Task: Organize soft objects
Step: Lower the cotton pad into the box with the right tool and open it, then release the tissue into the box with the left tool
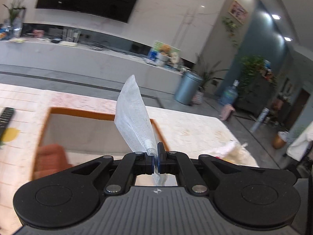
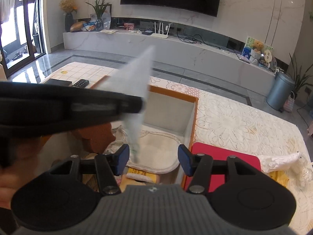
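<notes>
A white mesh cloth (image 1: 135,117) stands up out of my left gripper (image 1: 156,150), which is shut on its lower end. In the right wrist view the left gripper (image 2: 139,103) reaches in from the left as a blurred black bar, carrying the mesh cloth (image 2: 133,78) above the orange-rimmed box (image 2: 192,121). My right gripper (image 2: 154,159) is open over the box with nothing pressed between its blue pads (image 2: 184,161); the cloth's tail hangs just beside the left pad. In the box lie a white padded cushion (image 2: 160,148), a rust-coloured soft piece (image 2: 97,137) and a yellow item (image 2: 137,176).
A red mat (image 2: 225,162) lies right of the box on the lace tablecloth (image 2: 234,117). Crumpled white plastic (image 2: 281,160) sits at the table's right. A remote (image 2: 80,83) and a dark flat item (image 2: 58,82) lie at the far left. A bin (image 2: 279,92) stands on the floor.
</notes>
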